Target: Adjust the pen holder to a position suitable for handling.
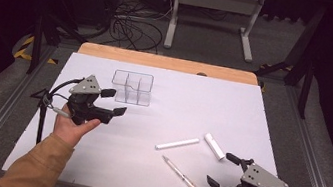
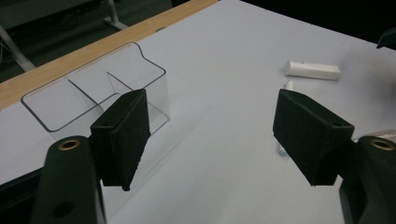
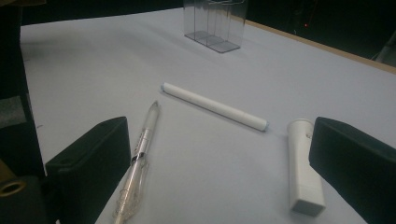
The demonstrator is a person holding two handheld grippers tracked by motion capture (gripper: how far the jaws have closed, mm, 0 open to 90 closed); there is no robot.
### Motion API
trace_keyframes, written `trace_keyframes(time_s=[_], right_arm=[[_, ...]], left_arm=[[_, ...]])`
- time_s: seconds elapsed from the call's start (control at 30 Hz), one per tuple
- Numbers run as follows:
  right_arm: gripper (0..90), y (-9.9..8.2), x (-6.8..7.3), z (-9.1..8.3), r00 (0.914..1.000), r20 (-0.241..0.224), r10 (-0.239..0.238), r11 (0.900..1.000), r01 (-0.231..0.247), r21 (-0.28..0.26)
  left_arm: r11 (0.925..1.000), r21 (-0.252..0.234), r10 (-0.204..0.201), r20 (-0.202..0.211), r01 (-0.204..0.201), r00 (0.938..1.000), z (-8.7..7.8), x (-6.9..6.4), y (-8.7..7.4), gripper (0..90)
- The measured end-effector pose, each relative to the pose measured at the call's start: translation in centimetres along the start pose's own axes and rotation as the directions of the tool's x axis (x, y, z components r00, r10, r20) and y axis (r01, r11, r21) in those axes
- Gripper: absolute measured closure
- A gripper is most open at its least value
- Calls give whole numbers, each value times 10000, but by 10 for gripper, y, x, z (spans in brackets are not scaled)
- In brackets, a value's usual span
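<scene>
High view puts our right gripper point(image 1: 226, 172) nearest, jaws spread and empty, at the table's point(image 1: 92, 163) near right corner. Just to its left lies the pen point(image 1: 180, 174), long axis slanting away from us to the left, well within this hand's reach. Farther off lie the white stick point(image 1: 176, 144) and tube point(image 1: 214, 145). Our left gripper point(image 1: 115, 101), also spread and empty, hovers by the clear organizer point(image 1: 131, 87).

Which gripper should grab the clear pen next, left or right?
Right, probably. The right gripper sits open beside the clear pen, which lies by its jaw in its own view. The left gripper is open too, but up by the clear organizer.
</scene>
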State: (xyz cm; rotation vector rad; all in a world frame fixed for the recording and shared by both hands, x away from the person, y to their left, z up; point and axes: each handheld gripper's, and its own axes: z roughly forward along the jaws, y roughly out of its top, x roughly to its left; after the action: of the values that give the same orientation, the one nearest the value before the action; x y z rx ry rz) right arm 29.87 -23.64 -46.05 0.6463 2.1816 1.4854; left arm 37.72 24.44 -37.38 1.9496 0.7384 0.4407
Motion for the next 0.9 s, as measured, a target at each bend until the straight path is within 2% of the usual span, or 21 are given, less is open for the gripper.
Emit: trace_keyframes(time_s=[0.2,0.37,0.53,0.67,0.9], right_arm=[[61,0,0,0,10000,-41,14,10000,-14,-40],[61,0,-1,-1,10000,-65,22,10000,-23,-60],[61,0,-1,-1,10000,-72,51,10000,-51,-66],[61,0,-1,-1,9999,-86,77,9999,-78,-94],[61,0,-1,-1,9999,-112,80,9999,-81,-80]], left_arm=[[9986,357,396,-509,-378,9979,11,11,8,293],[9964,482,729,-677,-697,9950,17,16,12,311],[9939,798,818,-775,-756,9936,24,23,15,324],[9924,1135,596,-1112,-469,9920,27,30,18,319],[9906,1350,347,-913,-222,9952,34,41,19,355]])
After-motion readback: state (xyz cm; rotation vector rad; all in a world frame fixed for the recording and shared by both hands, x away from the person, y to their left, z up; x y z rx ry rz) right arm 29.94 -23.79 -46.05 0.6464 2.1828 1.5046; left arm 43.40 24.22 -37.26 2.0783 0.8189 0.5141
